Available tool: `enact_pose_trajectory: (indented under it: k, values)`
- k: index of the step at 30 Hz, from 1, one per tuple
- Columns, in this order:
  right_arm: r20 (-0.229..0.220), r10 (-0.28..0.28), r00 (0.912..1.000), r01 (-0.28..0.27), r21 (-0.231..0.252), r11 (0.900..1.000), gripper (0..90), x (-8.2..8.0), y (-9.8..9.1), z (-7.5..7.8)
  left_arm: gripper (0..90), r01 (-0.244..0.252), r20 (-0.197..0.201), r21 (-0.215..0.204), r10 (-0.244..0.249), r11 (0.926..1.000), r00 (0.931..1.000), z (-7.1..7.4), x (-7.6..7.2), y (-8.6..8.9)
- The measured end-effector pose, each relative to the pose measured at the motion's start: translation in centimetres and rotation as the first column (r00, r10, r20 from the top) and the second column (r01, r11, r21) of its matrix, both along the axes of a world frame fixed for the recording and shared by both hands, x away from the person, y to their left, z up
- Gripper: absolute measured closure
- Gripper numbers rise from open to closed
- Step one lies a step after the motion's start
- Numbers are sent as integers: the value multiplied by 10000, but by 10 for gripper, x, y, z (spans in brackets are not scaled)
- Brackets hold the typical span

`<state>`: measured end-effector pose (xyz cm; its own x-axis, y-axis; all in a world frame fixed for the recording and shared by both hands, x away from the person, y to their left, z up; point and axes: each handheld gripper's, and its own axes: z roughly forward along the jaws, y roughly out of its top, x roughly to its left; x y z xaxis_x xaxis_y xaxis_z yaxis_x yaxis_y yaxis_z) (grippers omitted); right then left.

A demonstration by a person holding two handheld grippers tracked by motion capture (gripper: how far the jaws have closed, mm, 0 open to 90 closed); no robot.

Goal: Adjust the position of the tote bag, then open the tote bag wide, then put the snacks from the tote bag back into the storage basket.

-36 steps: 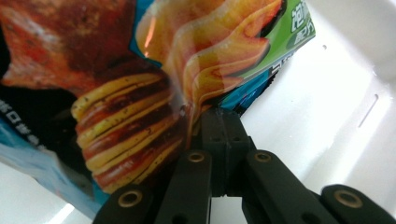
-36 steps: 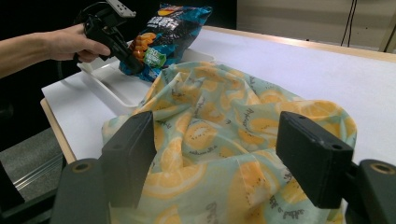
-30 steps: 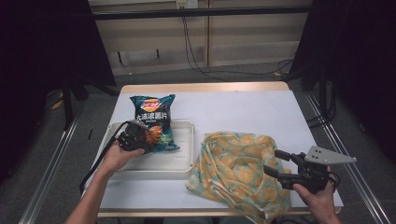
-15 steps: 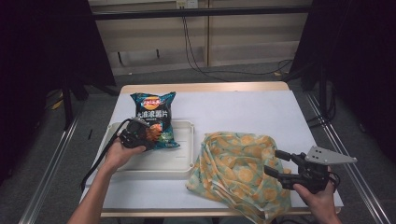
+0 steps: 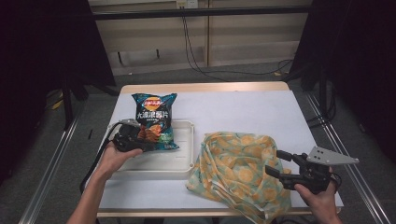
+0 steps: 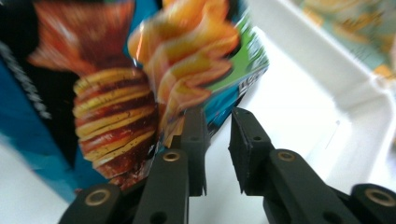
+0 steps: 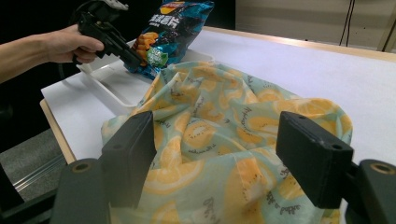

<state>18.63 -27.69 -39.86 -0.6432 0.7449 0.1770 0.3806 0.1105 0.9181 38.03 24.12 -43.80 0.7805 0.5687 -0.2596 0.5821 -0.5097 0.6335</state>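
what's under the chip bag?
The chip bag lies with its lower end over the white tray and its top on the table. The tray floor beneath it is hidden.

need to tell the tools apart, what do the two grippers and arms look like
Both grippers are black with blocky jaws and brass-coloured screw rings. The right gripper carries a grey three-cornered plate on top. A black cable trails from the left gripper. Both forearms are bare, no sleeves.

A recording lab or test studio, not a home. A white-topped counter (image 5: 243, 112) with a wooden edge stands alone on grey carpet, flanked by metal floor rails (image 5: 51, 168). Black curtains (image 5: 42, 46) hang on both sides, and cables (image 5: 201, 51) trail down the plain panelled back wall.
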Motion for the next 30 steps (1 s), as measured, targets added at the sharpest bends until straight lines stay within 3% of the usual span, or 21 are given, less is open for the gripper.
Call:
enact_pose_trajectory:
  k: [1, 6, 13, 15, 16, 17, 19, 24, 26, 28, 29, 30]
  values:
    - [9, -8, 10000, 8, 34, 10000, 280, 0, 0, 0, 738, -39, -18, -340, 38, 9994, 10000, 3, -2, 2]
    - [41, -35, 10000, 35, 54, 10000, 280, 0, -1, 0, 635, -311, 624, -999, 375, 9945, 9973, 17, -14, 11]
    - [44, -74, 10000, 74, 138, 9999, 280, 1, -2, 0, 402, -855, 1461, -1318, 1047, 9876, 9837, 27, -27, 15]
    - [83, -135, 9999, 133, 198, 9997, 280, 2, -3, 0, 316, -1067, 1814, -1375, 1309, 9847, 9747, 32, -32, 14]
    - [71, -162, 9998, 161, 174, 9997, 279, 2, -5, 0, 274, -1074, 1861, -1481, 1344, 9831, 9733, 33, -34, 14]
    - [89, -164, 9998, 162, 181, 9997, 279, 2, -5, 0, 254, -967, 1918, -1641, 1279, 9817, 9731, 35, -37, 14]
    - [119, -174, 9998, 172, 149, 9997, 279, 1, -6, 0, 220, -950, 2232, -1685, 1318, 9811, 9658, 39, -46, 14]
    - [242, -407, 9989, 402, 174, 9990, 268, 0, -8, 1, 143, -1009, 2191, -1704, 1375, 9802, 9660, 45, -63, 16]
    - [293, -470, 9985, 466, 160, 9988, 264, 0, -7, 3, 138, -1247, 2398, -1705, 1639, 9774, 9569, 50, -72, 19]
    - [348, -490, 9982, 485, 136, 9987, 262, -1, -7, 4, 110, -1361, 2492, -1952, 1834, 9713, 9509, 54, -80, 24]
    - [336, -529, 9980, 526, 122, 9985, 260, -1, -7, 4, 97, -1480, 2400, -2344, 2048, 9608, 9489, 56, -85, 26]
    - [371, -571, 9977, 567, 126, 9983, 260, -1, -8, 4, 82, -1431, 2225, -2726, 2071, 9514, 9527, 57, -88, 31]
